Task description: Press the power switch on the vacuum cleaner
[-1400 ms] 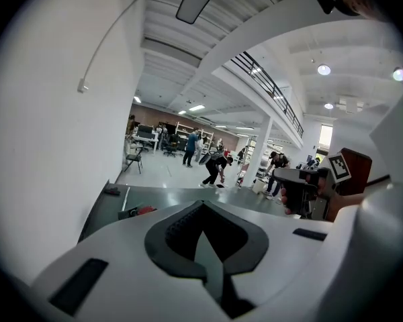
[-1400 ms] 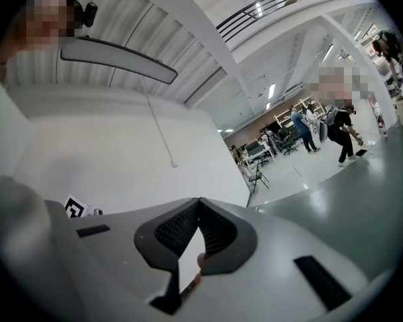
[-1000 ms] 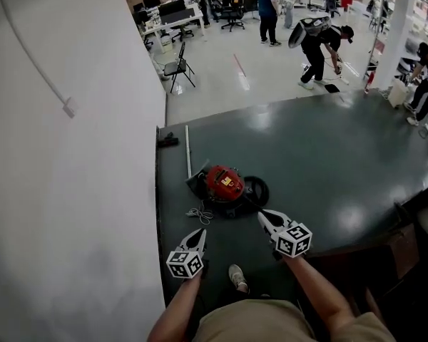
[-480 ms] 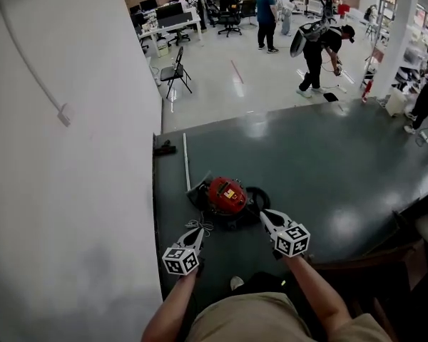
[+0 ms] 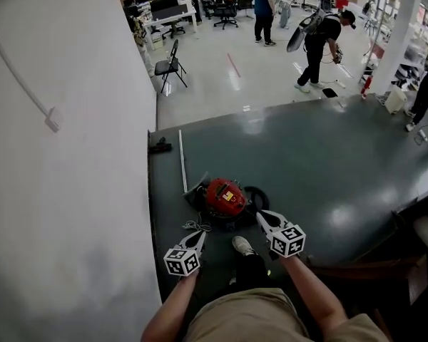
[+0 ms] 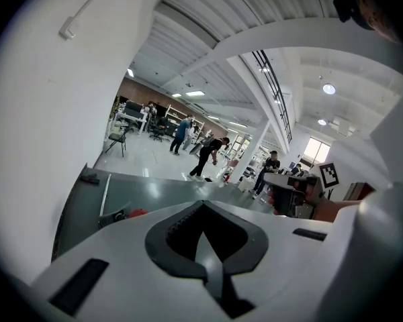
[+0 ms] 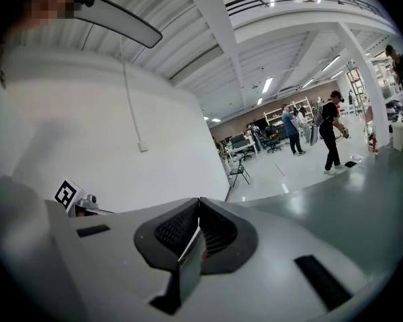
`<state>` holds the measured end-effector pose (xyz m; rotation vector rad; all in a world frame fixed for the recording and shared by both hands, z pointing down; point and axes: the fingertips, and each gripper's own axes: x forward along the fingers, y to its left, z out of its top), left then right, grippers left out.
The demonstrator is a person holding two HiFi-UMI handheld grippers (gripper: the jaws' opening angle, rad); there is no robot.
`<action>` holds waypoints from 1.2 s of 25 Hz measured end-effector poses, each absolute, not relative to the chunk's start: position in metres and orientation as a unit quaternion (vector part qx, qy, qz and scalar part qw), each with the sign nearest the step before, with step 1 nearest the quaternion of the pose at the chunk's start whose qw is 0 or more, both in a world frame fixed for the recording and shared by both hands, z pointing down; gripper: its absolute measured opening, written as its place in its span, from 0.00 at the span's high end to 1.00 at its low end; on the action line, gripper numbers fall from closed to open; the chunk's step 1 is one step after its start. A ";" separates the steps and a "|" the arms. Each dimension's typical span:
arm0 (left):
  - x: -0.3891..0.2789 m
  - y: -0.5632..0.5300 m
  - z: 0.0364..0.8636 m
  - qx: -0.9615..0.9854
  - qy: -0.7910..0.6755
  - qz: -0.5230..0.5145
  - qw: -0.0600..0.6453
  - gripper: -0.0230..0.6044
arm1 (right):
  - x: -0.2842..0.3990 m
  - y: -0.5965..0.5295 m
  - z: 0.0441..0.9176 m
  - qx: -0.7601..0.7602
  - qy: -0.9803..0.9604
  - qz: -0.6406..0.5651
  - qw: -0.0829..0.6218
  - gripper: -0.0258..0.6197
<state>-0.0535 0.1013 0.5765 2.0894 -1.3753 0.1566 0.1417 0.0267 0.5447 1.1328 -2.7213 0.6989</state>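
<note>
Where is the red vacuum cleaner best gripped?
Probably the black hose looped at the right of the vacuum cleaner, from above: it is thin, while the red dome looks too broad and smooth for jaws. No handle can be made out.

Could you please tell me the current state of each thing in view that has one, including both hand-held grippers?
Left hand-held gripper: jaws shut, nothing between them.
Right hand-held gripper: jaws shut, nothing between them.
Vacuum cleaner: sitting on the floor; on or off cannot be told.
Cord: loose bundle lying on the floor beside the vacuum cleaner.
Folding chair: unfolded, nobody on it.
</note>
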 end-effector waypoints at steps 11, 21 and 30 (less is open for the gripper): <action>-0.077 0.014 0.604 0.774 -0.529 0.093 0.334 0.96 | 0.106 -0.067 0.608 0.342 -0.899 0.242 0.132 0.94; -0.070 -0.066 0.674 0.761 -0.509 0.131 0.380 0.96 | 0.082 -0.146 0.738 0.319 -0.875 0.281 0.230 0.94; -0.079 -0.109 0.749 0.743 -0.492 0.186 0.414 0.96 | 0.066 -0.189 0.868 0.279 -0.849 0.281 0.351 0.94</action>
